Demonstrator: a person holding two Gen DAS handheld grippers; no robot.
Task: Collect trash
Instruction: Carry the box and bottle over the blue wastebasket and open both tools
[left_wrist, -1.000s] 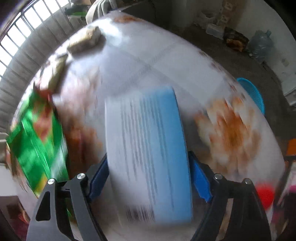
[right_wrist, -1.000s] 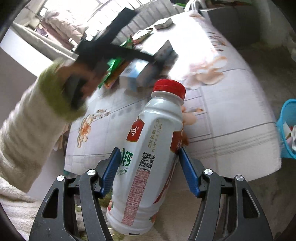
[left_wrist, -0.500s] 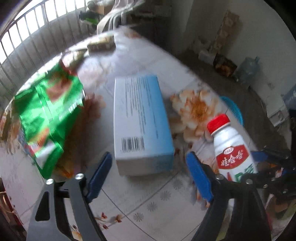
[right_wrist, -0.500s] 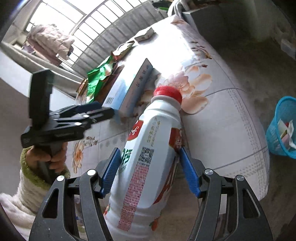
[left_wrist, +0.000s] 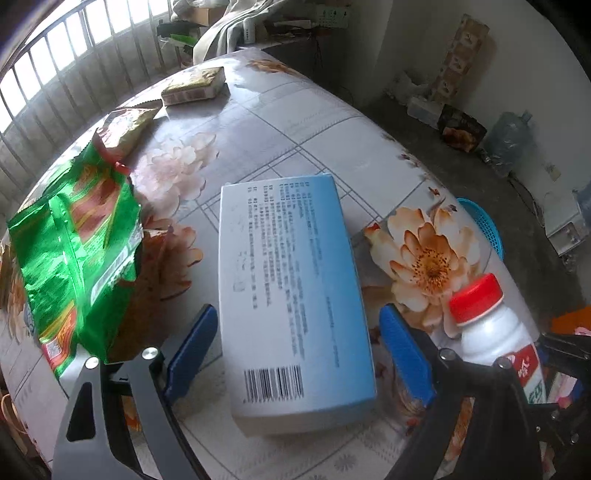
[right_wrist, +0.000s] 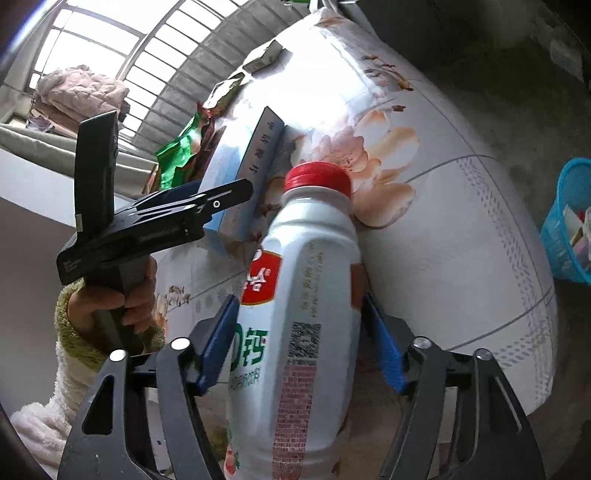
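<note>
Left wrist view: left gripper (left_wrist: 295, 350) stood wide over the blue-and-white box (left_wrist: 291, 306), which lay flat on the flowered tablecloth (left_wrist: 314, 122). Blue pads (left_wrist: 190, 347) sat either side of the box w/ a visible gap each side — not pressing. Jaws had just been opening, box between them but not gripped. Green snack bag (left_wrist: 77, 251) lay crumpled left of the box, a yellow-red wrapper (left_wrist: 127, 127) beyond it, and a small yellow carton (left_wrist: 194, 86) near the far edge. White bottle w/ red cap (left_wrist: 491, 328) showed at lower right, held off the table edge. Blue basket (left_wrist: 484, 225) partly seen on the floor past the table.

Right wrist view: right gripper (right_wrist: 301, 343) was closed on the bottle (right_wrist: 306, 302) at mid-body, both blue pads against its sides; bottle tilted, cap pointing away from the camera. Person's hand (right_wrist: 110, 299) in a green-cuffed fleece sleeve (right_wrist: 48, 413) held the left gripper's handle at left, its fingers reaching over the box (right_wrist: 236, 170). Basket (right_wrist: 569, 221) stood on the floor at right, apart from the table, w/ scraps inside — contents too small to identify.
</note>
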